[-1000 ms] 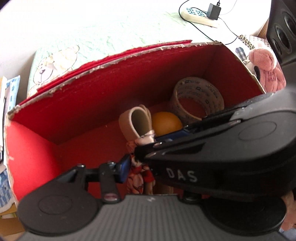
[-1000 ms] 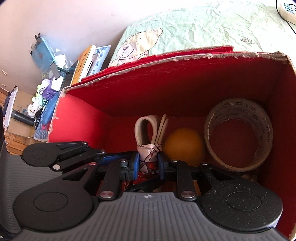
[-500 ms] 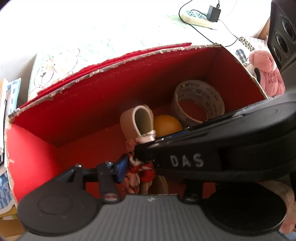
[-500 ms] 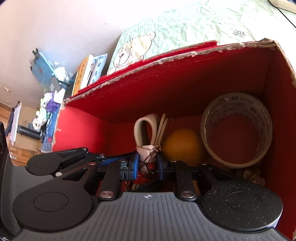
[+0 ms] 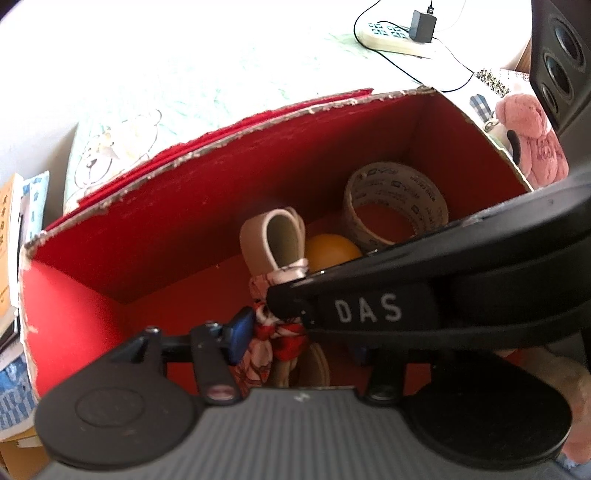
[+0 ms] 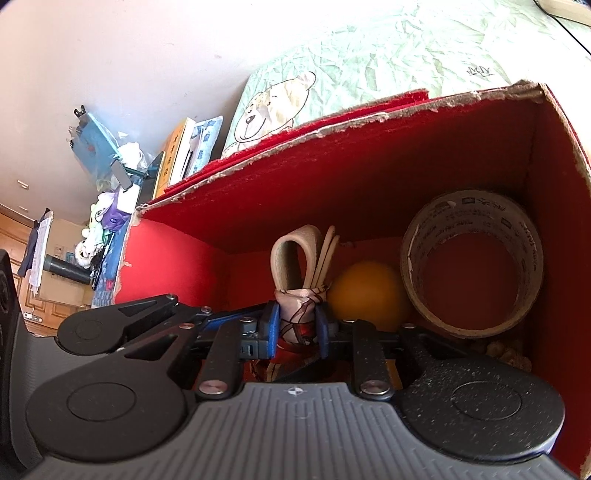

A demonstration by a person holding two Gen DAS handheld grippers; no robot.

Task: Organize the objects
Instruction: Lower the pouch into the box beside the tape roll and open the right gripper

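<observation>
Looking down into the red box (image 6: pixel 369 192), we see both of our grippers reaching inside it. Our right gripper (image 6: pixel 297 326) has its blue pads on each side of a cloth bundle (image 6: pixel 299 314) with beige loops on top, and its jaws are opening a little, with the pads just beside the cloth. Our left gripper (image 5: pixel 299 332) is open, and the same bundle (image 5: pixel 273 332) stands between its fingers, just next to the one blue pad (image 5: pixel 238 334) we can see. The right gripper's black arm, with white letters on it, crosses in front of the left camera and hides the other left finger and part of the box floor. An orange ball (image 6: pixel 369 295) sits right behind the bundle, touching it or almost. A big roll of tape (image 6: pixel 472 266) leans in the right corner, next to the ball. The box stands on a pale green sheet with a bear picture (image 6: pixel 273 107). A pink plush toy (image 5: pixel 532 147) sits outside the box, near its right wall. A white power strip (image 5: pixel 395 35) lies farther away on the sheet.
</observation>
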